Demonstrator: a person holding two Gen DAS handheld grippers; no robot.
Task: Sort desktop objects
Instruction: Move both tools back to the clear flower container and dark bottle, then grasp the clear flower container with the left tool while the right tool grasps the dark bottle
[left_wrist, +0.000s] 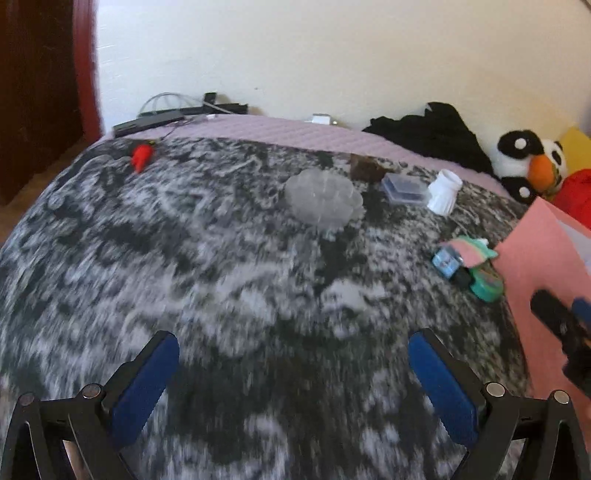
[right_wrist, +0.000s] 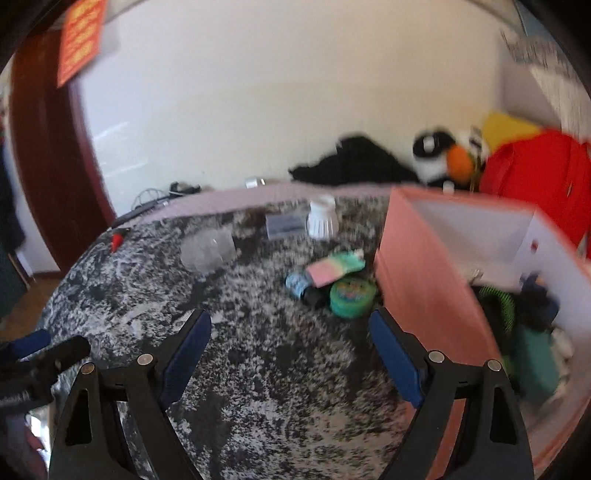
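Both grippers hover open and empty over a black-and-white patterned cloth. My left gripper faces a clear plastic dish, a small clear case and a white ribbed cup farther off. A small heap with a green round tin, a blue toy and a pink-green card lies to its right. My right gripper is close behind that tin, beside the pink box, which holds several items. A red clip lies far left.
A black garment, a panda plush and a red bag sit against the back wall. Cables and a black device lie at the back left. The cloth drops off at the left toward a wooden door.
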